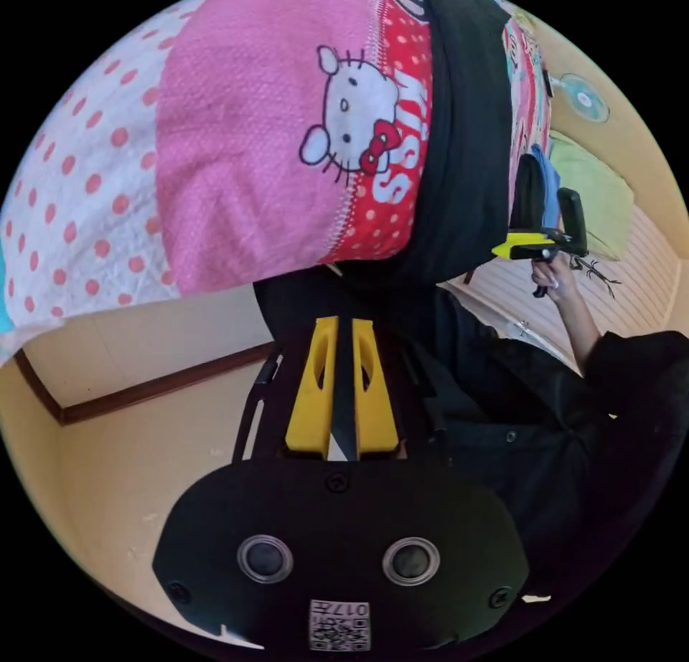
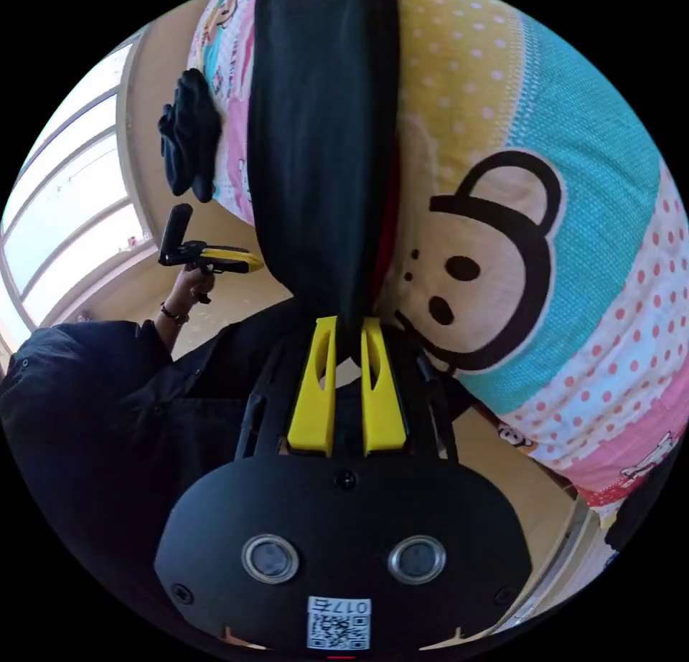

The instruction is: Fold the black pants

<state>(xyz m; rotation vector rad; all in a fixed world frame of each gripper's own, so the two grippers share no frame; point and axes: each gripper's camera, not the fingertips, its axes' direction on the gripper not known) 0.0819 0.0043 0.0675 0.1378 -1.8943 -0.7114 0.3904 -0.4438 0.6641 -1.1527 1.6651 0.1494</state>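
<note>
The black pants [image 1: 466, 131] hang as a long dark strip over a bed's colourful cartoon cover [image 1: 251, 153]. In the left gripper view my left gripper [image 1: 343, 323] has its yellow jaws pressed together on the near end of the pants. My right gripper [image 1: 527, 247], held in a hand, meets the same edge further along. In the right gripper view my right gripper [image 2: 348, 325] is shut on the pants [image 2: 323, 131], which run straight up from its jaws. The left gripper [image 2: 228, 259] reaches the cloth's left edge there.
The person holding the grippers wears black clothes [image 1: 545, 418] close beneath both. A bundle of dark cloth [image 2: 190, 142] lies on the bed cover [image 2: 545, 188]. A green pillow [image 1: 599, 188], a blue cloth [image 1: 550, 178] and a fan [image 1: 583, 99] are beyond the bed. A window [image 2: 64, 217] is nearby.
</note>
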